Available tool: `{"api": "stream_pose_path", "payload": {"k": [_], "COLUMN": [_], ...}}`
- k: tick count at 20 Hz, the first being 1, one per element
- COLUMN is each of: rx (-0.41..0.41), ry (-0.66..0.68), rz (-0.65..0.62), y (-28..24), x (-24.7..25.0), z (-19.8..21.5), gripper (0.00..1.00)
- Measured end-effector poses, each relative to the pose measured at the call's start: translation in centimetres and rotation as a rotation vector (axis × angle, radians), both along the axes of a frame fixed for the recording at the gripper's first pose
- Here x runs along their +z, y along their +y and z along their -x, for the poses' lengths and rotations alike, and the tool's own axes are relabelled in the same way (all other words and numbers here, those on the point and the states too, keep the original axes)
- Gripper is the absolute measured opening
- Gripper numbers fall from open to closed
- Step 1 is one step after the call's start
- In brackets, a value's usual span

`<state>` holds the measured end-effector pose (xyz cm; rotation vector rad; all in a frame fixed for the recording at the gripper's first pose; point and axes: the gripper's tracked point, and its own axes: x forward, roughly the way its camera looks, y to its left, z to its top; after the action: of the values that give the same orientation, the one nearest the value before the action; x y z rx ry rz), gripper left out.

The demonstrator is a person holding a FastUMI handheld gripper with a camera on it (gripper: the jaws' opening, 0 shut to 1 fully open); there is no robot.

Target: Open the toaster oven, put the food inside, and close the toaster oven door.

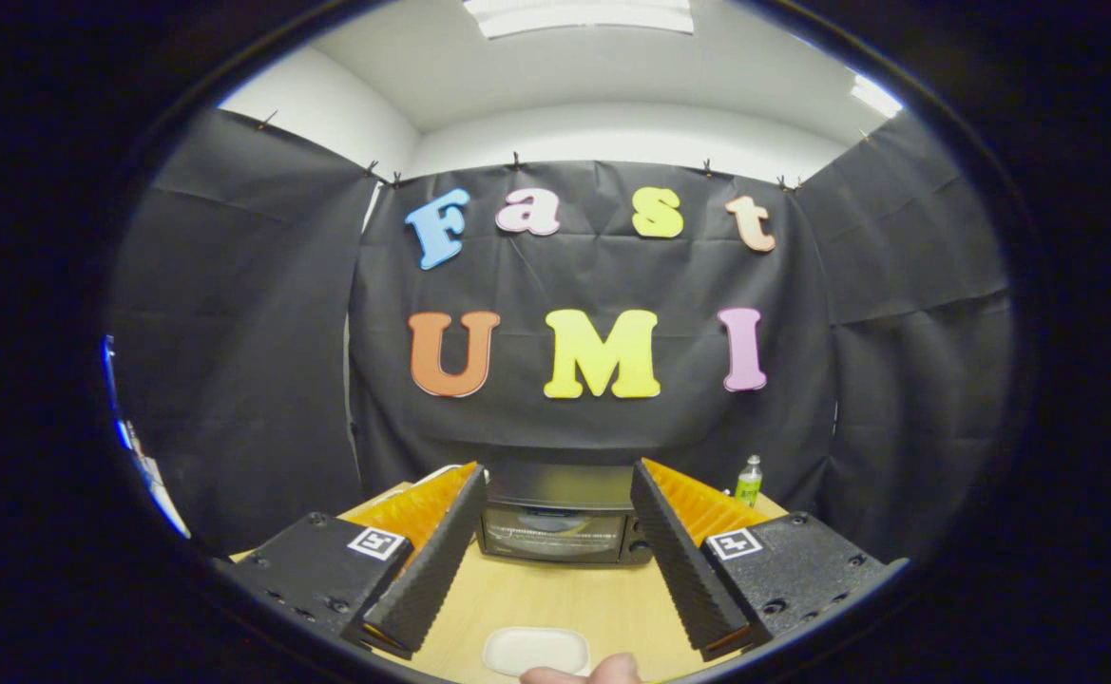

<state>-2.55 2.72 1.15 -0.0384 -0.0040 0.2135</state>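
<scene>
Gripper (555, 503) being held wide open, empty.
Oven (560, 518), door shut, being framed beyond fingers; plate (536, 650) lying between them on table (555, 594).

Bare table (555, 598) lies between the open tool (555, 518) and toaster oven (563, 530).

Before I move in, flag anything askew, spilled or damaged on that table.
Nothing stands out. The toaster oven sits square beyond the open gripper, door shut. The white dish lies flat between the fingers, a fingertip at its near edge. A small bottle stands upright by the oven.
</scene>
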Motion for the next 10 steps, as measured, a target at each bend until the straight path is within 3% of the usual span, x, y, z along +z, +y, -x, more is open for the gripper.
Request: {"api": "stream_pose_path", "payload": {"k": [10], "rx": [0.022], "ry": [0.079], "rz": [0.010], "y": [0.8], "x": [-2.7], "z": [-2.2], "gripper": [1.00]}}
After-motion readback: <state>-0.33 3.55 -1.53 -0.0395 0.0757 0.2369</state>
